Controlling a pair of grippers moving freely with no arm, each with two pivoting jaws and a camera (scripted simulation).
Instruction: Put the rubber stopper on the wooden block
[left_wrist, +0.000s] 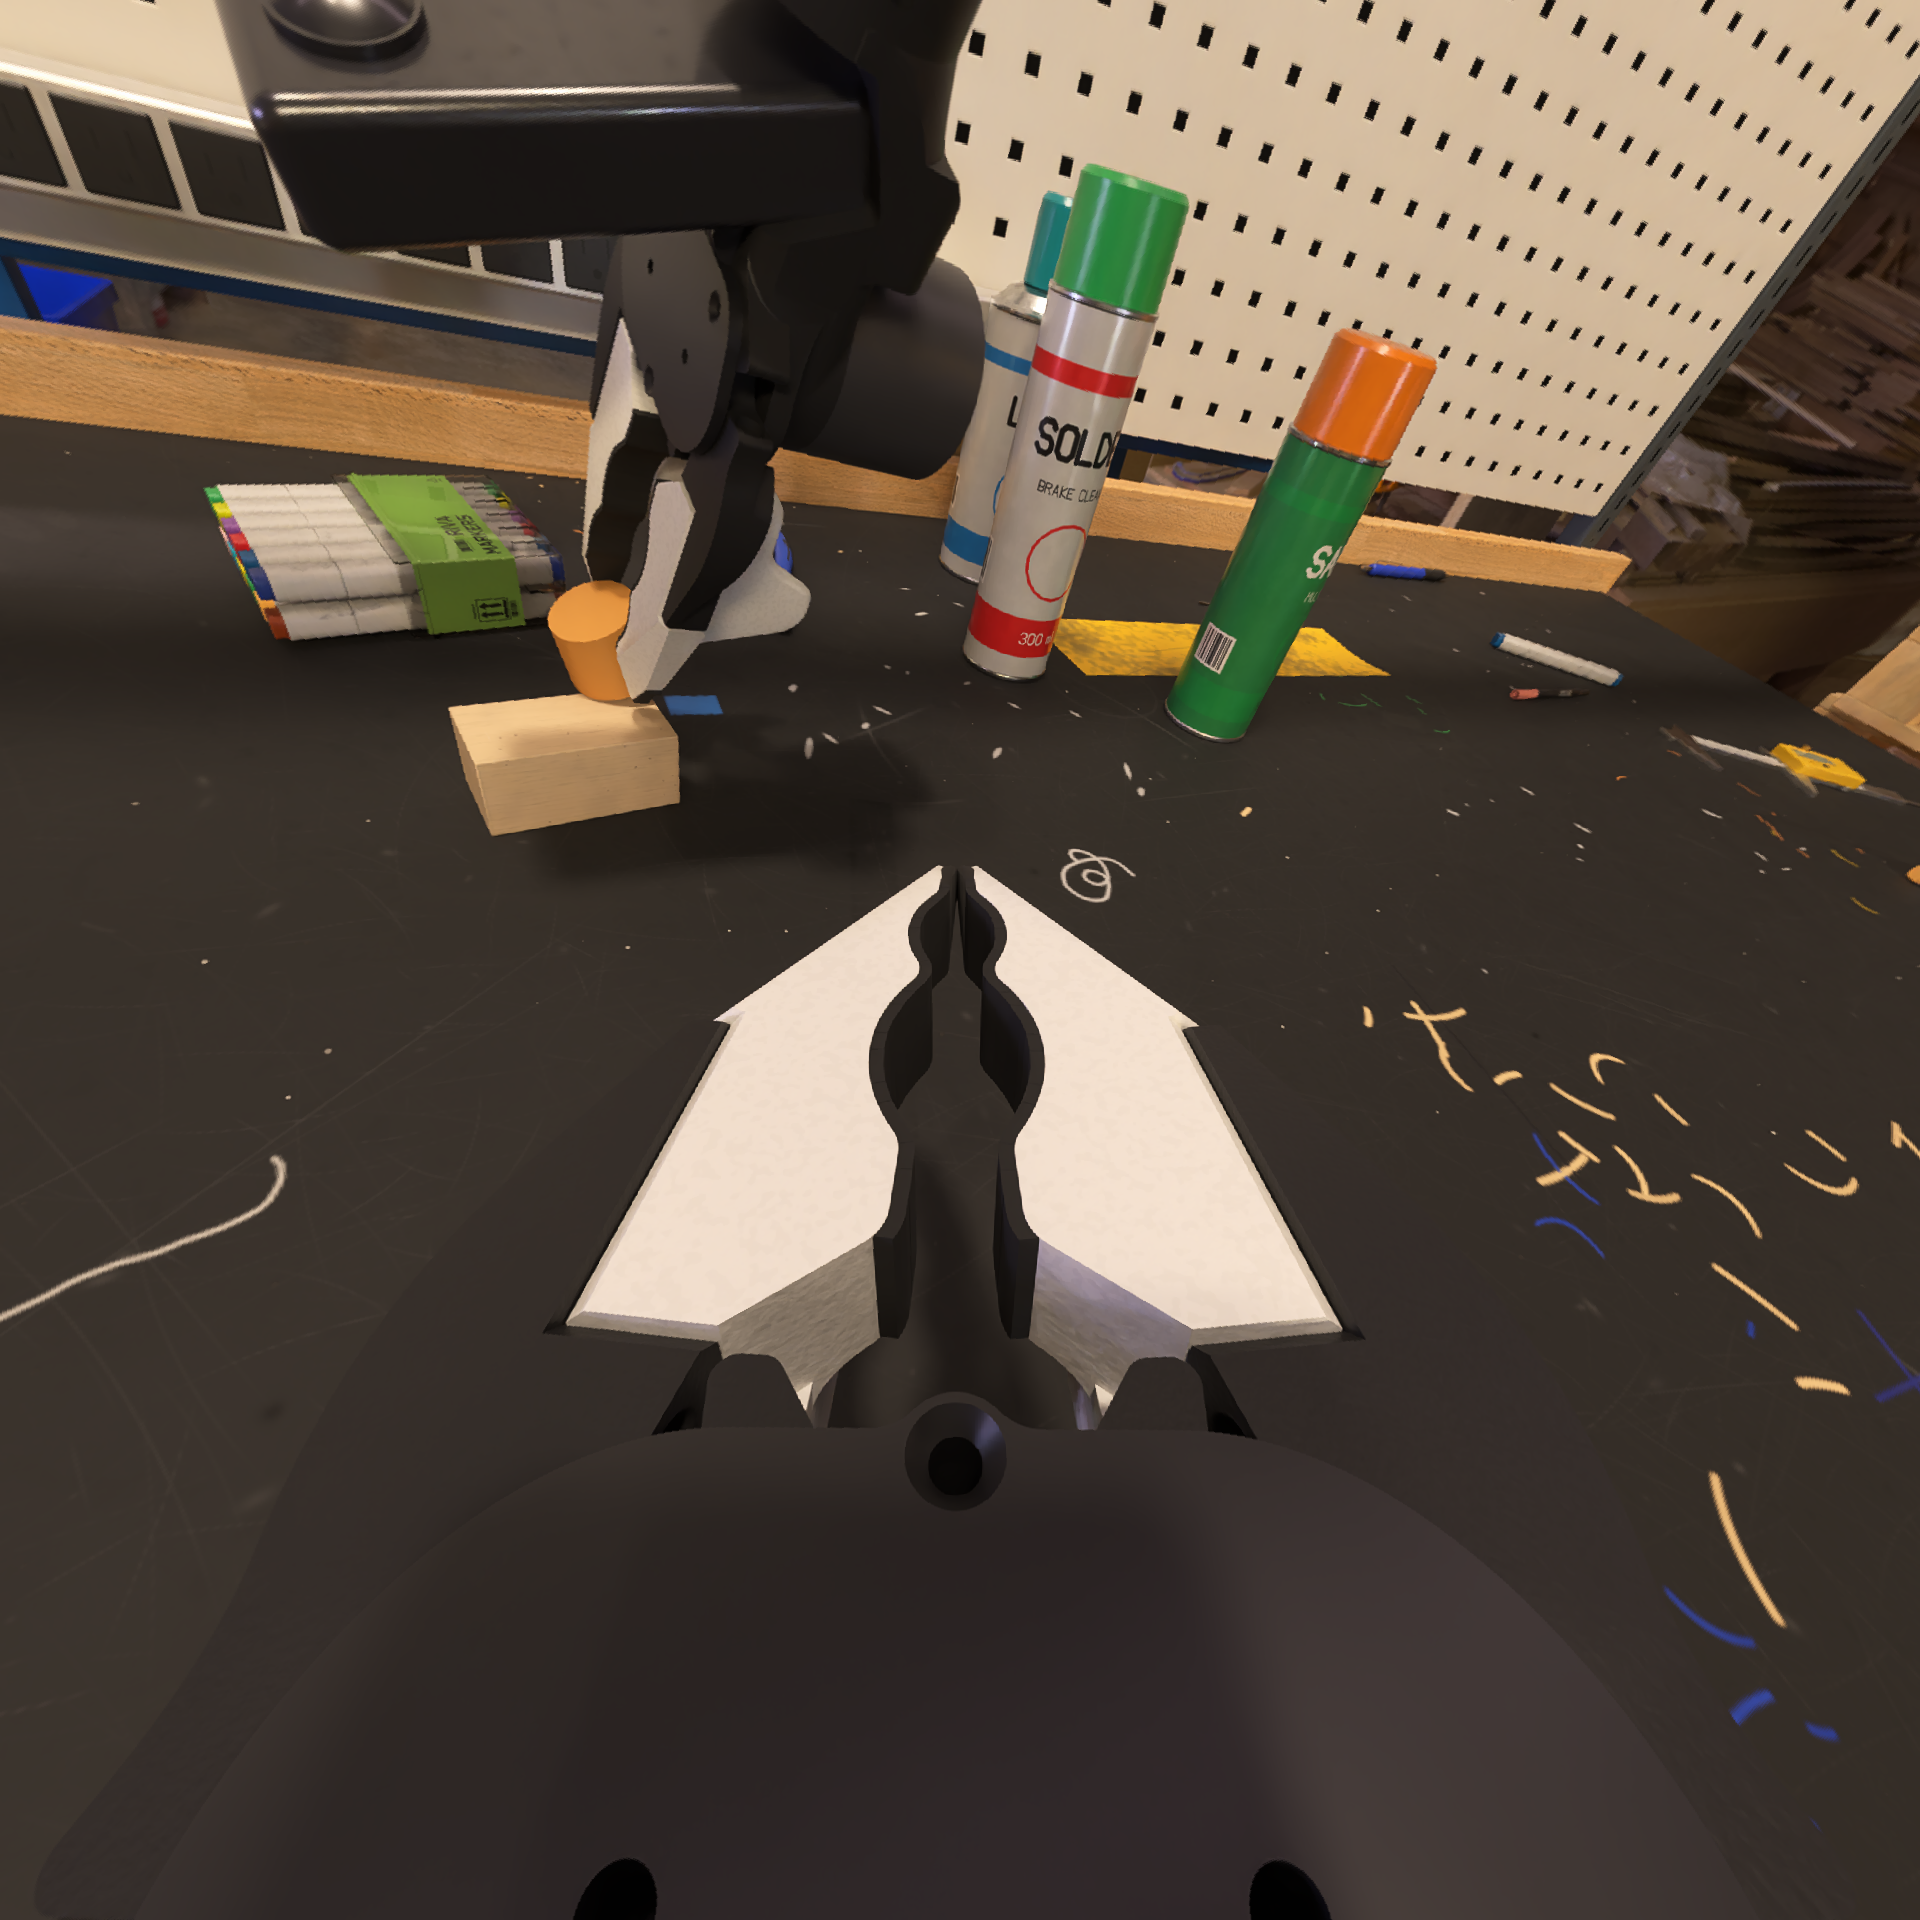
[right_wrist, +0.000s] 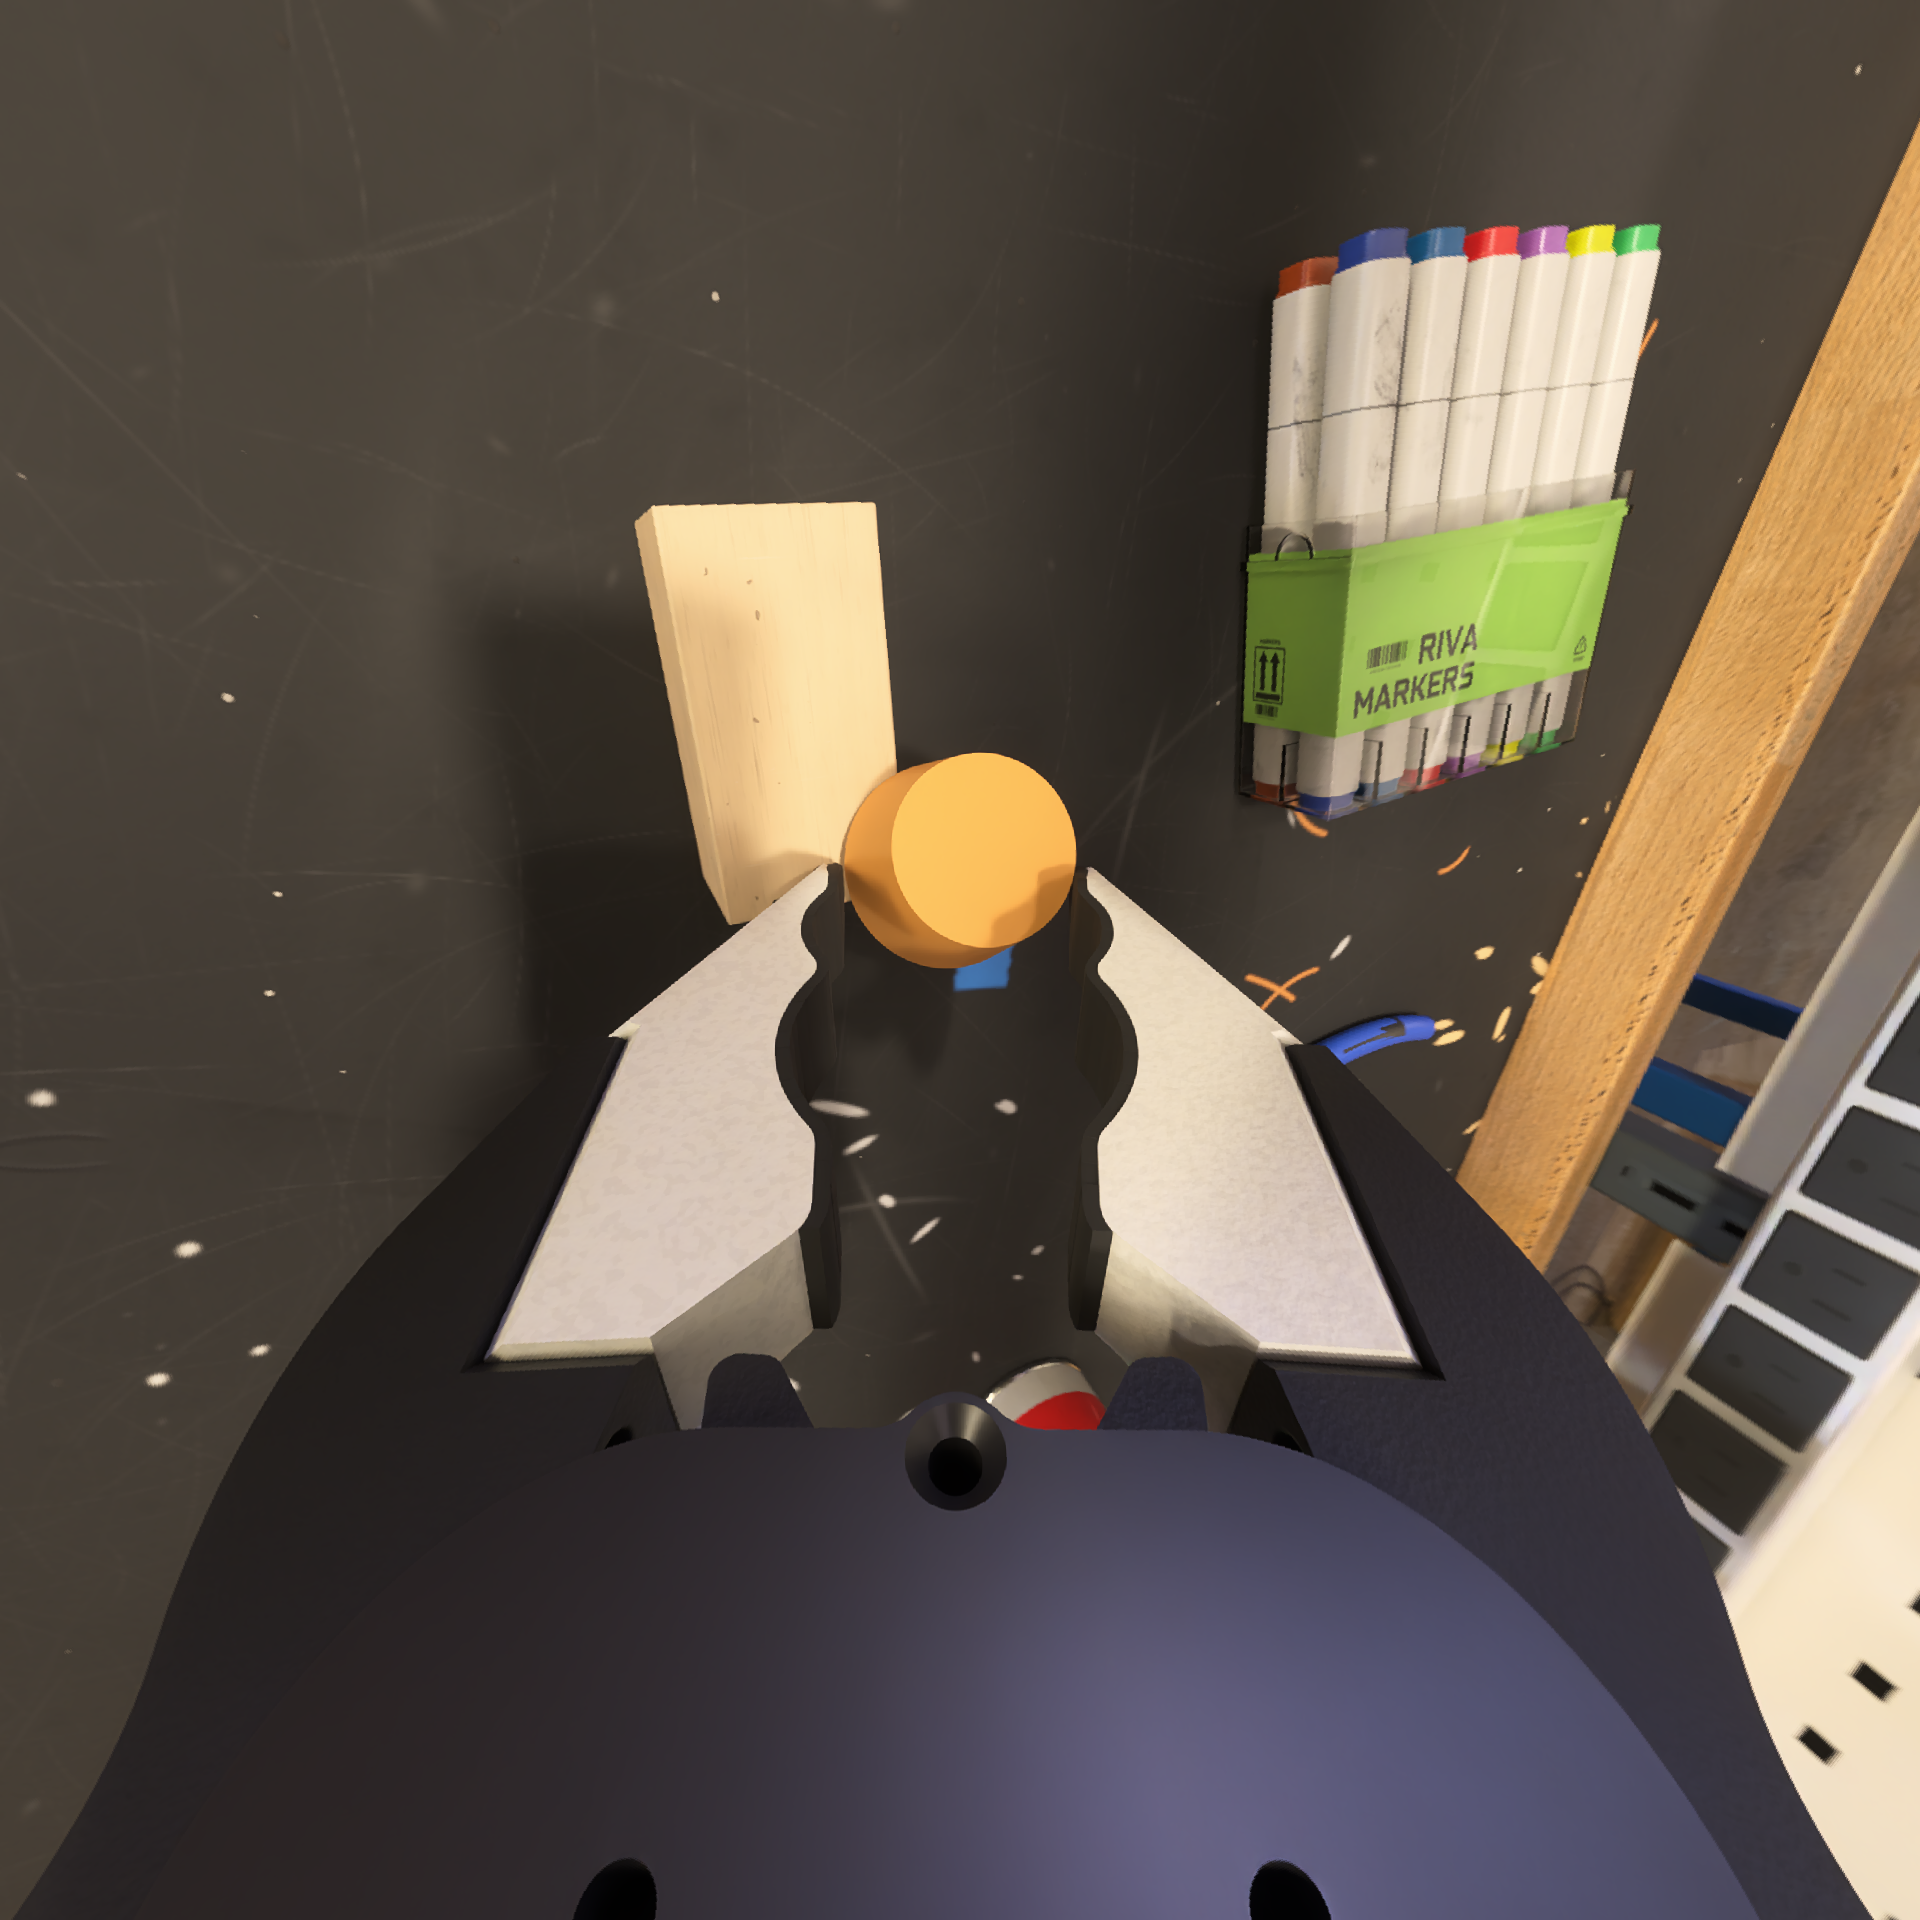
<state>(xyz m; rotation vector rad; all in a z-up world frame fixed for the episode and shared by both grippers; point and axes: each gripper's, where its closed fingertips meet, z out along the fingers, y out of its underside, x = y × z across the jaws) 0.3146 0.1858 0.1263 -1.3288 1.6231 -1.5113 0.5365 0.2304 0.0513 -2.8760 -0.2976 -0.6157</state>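
Orange rubber stopper (right_wrist: 961, 857) pinched in the right tool (right_wrist: 958, 883) over the wooden block (right_wrist: 764, 686); left tool (left_wrist: 957, 873) closed, empty.

A pack of markers (left_wrist: 384, 551) in a green sleeve lies near the desk's wooden back edge (left_wrist: 260, 390), three spray cans (left_wrist: 1070, 436) stand further along it before a pegboard (left_wrist: 1455, 208), beside a yellow patch (left_wrist: 1132, 646).

One rubber stopper (left_wrist: 592, 639), one wooden block (left_wrist: 566, 762), three spray cans (left_wrist: 1070, 416), one marker pack (left_wrist: 384, 551), two hand-held grippers (left_wrist: 958, 873)
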